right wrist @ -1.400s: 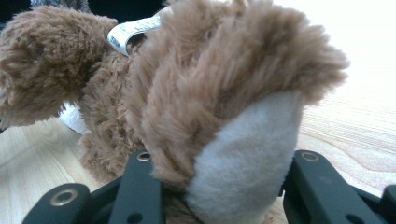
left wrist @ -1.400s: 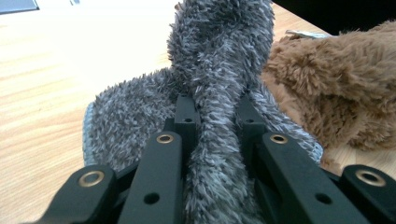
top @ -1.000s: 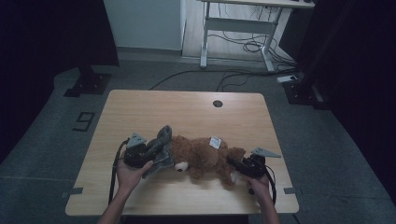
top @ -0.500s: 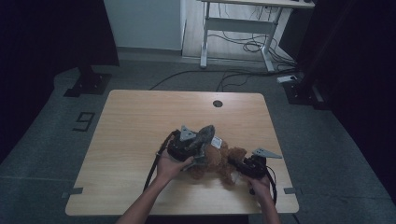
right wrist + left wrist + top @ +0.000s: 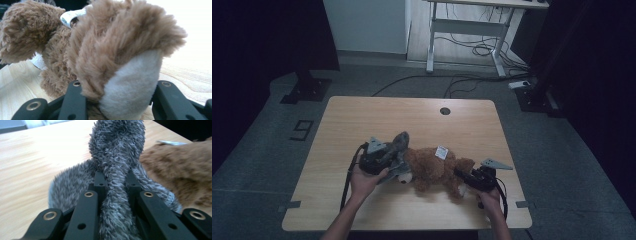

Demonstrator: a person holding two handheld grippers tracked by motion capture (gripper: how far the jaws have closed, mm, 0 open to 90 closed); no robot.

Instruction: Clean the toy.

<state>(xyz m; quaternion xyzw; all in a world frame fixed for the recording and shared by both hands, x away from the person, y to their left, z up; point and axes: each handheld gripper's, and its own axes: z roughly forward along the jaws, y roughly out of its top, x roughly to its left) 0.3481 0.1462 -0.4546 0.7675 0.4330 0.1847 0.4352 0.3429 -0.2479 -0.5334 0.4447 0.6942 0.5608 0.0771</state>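
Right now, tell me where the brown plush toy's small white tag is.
In the high view the white tag sits atop the brown plush toy, mid-table toward the person's edge, between the left gripper and right gripper.

floor: grey carpet | desk: white, cables beneath | room: dim

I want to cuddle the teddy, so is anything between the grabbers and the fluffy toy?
Nothing is in the way. The left gripper is already clamped on the brown plush toy's grey fuzzy part, and the right gripper is closed around its cream-soled brown foot.
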